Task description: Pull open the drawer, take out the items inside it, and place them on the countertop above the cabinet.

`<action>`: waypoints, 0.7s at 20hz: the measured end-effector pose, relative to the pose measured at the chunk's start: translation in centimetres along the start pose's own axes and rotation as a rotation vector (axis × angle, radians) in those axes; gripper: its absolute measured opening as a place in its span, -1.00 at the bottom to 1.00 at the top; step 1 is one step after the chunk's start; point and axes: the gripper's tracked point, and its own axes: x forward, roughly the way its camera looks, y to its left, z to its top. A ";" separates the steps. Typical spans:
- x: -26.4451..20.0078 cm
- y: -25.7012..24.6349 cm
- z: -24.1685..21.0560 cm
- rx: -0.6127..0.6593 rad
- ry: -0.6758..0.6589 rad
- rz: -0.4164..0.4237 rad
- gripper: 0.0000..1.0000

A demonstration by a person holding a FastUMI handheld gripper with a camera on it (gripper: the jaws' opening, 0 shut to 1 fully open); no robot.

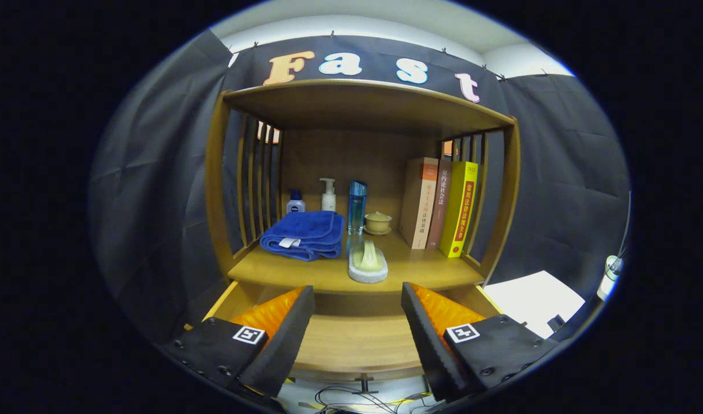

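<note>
The wooden drawer (357, 345) stands pulled out below the cabinet's countertop (420, 267), and its bare floor shows between my fingers. My gripper (357, 302) is open above the drawer with nothing between its fingers. On the countertop lie a folded blue towel (302, 234) to the left and a pale soap on a white dish (368, 261) near the front edge, just beyond the fingers.
At the back of the countertop stand a small blue bottle (295, 202), a white pump bottle (328, 195), a tall blue bottle (357, 207) and a lidded cup (378, 222). Three books (440, 204) lean at the right. A white sheet (535, 299) lies right of the cabinet.
</note>
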 end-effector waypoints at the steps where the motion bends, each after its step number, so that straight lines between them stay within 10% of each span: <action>1: -1.1 0.0 -0.8 -0.002 0.002 0.004 0.98; 14: -4.3 0.3 -13.5 0.046 0.151 -0.018 0.98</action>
